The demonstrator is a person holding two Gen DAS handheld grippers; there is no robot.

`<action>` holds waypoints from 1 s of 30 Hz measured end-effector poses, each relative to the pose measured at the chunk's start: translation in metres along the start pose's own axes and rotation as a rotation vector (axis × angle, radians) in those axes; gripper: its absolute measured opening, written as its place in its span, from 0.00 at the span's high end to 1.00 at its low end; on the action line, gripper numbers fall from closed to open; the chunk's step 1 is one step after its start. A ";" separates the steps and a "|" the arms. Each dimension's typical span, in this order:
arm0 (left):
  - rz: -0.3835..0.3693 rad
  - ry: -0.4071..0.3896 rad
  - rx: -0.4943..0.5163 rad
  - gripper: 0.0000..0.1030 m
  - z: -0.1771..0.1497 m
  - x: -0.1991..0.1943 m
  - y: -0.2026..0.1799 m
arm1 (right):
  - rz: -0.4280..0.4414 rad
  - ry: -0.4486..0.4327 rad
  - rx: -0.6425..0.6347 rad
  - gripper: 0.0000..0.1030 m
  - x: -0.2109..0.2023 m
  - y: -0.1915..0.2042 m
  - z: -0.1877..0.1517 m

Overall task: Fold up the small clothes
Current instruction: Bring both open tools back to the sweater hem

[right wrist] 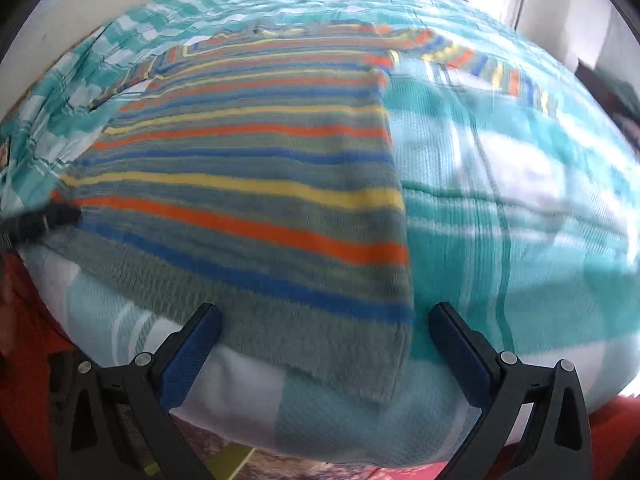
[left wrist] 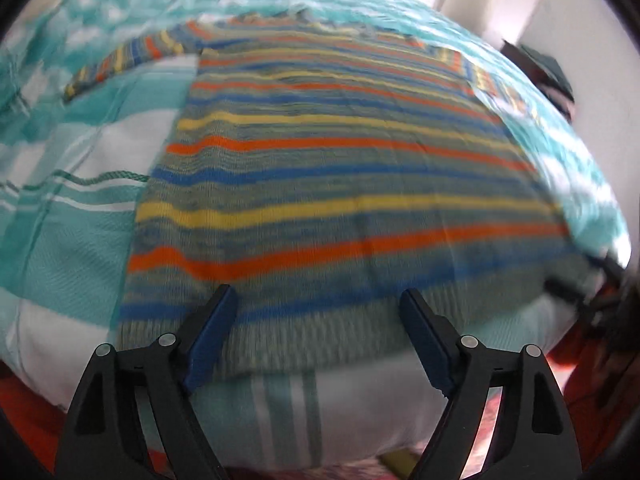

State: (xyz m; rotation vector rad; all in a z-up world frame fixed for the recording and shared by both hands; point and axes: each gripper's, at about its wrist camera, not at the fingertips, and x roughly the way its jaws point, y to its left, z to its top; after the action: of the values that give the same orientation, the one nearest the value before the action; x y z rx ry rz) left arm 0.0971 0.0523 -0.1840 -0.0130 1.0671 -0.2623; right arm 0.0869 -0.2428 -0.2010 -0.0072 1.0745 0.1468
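You are holding both grippers open over a striped sweater (left wrist: 340, 168) lying flat on the bed.

Your left gripper (left wrist: 320, 320) is hovering above the sweater's ribbed hem, fingers (left wrist: 212, 336) standing wide apart with nothing clamped. Your right gripper (right wrist: 326, 340) is hanging over the hem's right corner, fingers (right wrist: 460, 356) also spread apart and empty. The sweater is resting on the teal-and-white checked bedspread (right wrist: 520, 208), one sleeve (right wrist: 496, 72) stretching out beyond its body.

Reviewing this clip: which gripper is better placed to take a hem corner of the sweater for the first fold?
Probably right. The right gripper stands open around the striped sweater's near hem corner; the left gripper is open mid-hem.
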 end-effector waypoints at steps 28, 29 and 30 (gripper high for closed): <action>0.034 0.026 0.065 0.01 -0.011 0.007 -0.016 | -0.012 -0.039 -0.028 0.00 0.003 0.002 -0.011; 0.034 0.026 0.066 0.01 -0.011 0.006 -0.016 | -0.013 -0.039 -0.029 0.00 0.003 0.002 -0.012; 0.034 0.026 0.067 0.01 -0.011 0.006 -0.016 | -0.014 -0.039 -0.029 0.00 0.003 0.003 -0.012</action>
State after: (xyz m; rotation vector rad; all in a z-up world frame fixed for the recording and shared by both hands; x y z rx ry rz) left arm 0.0870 0.0364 -0.1928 0.0687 1.0828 -0.2682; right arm 0.0777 -0.2407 -0.2093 -0.0383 1.0334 0.1490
